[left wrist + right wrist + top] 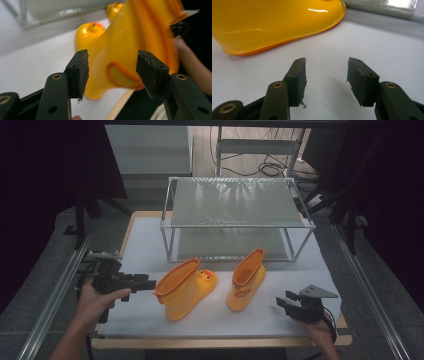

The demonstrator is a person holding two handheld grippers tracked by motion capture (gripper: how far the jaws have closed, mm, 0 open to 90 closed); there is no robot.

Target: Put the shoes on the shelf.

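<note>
The room around the table (150,227) was dark, with cables on the floor behind, and a white sheet (320,270) covered the tabletop. In the high view, a shelf rack (237,220) of metal frame and glass stood at about 12 o'clock from the table's middle.

Two yellow rain boots were in front of it. The left boot (186,289) lay tilted near the middle, its orange-rimmed opening toward 9 o'clock and its duck-face toe toward 2 o'clock. The right boot (246,280) stood just beside it at 3 o'clock, apart from it, its opening facing up and toward the rack.

I saw my left gripper (149,284) at 9 o'clock of the left boot, its tips right at the rim of the opening. In the left gripper view the left boot (130,50) was blurred, and the jaws stood apart with the orange edge between them; I could not tell if the pads touched it.

My right gripper (285,301) rested at about 4 o'clock of the right boot, near it but not touching. In the right gripper view its jaws were apart with just the white sheet (387,45) between them, and the right boot (274,22) lay at 11 o'clock.
</note>
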